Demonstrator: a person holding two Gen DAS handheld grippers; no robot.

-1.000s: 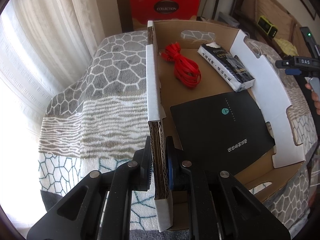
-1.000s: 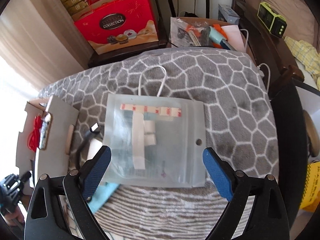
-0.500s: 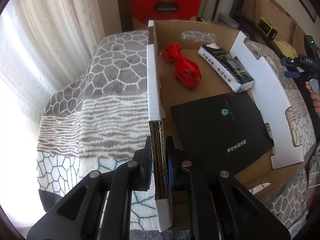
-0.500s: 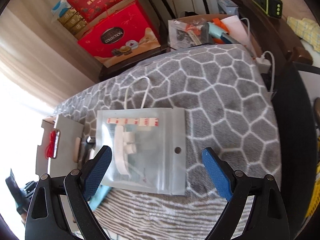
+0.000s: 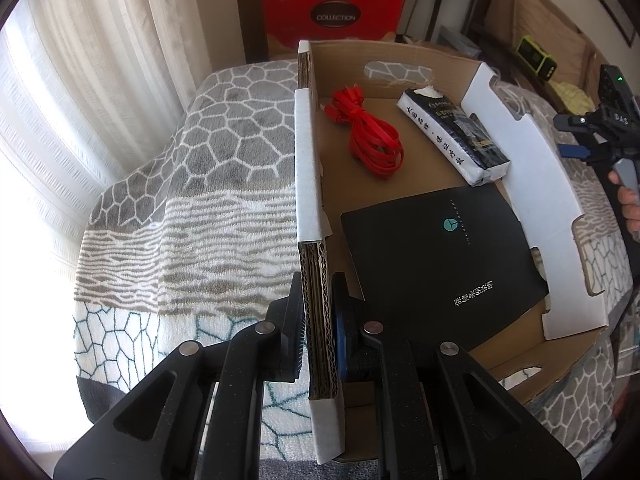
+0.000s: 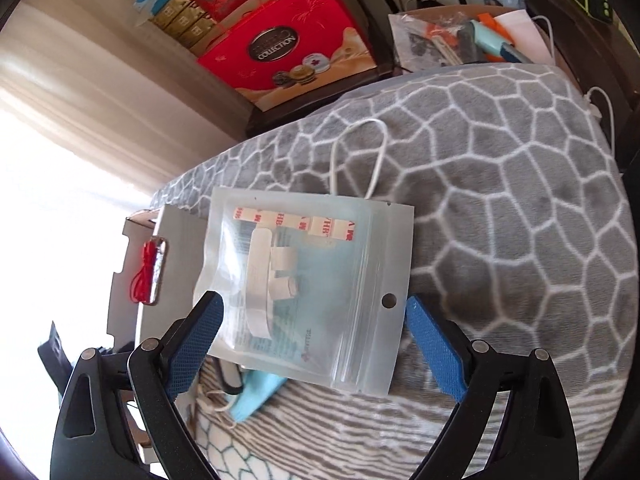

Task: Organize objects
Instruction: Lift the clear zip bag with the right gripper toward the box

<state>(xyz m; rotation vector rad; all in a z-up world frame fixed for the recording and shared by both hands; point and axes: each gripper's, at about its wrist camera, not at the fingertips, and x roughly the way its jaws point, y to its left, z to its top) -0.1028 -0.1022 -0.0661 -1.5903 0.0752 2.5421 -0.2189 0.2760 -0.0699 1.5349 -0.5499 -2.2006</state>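
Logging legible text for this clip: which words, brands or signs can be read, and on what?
"COLLECTION": red gift box.
"DAS": right gripper, on its body.
"保修条例说明": black booklet, under a teal logo.
Red letters: tape strips in the clear bag, too broken to read.
Chinese characters: tissue pack, too small to read.

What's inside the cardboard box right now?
In the cardboard box: red cable, tissue pack, black booklet. Anything under the booklet is hidden.

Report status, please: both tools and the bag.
Left tool shut on cardboard box wall. Right tool open, straddling clear zip bag on blanket. Nothing blocking.
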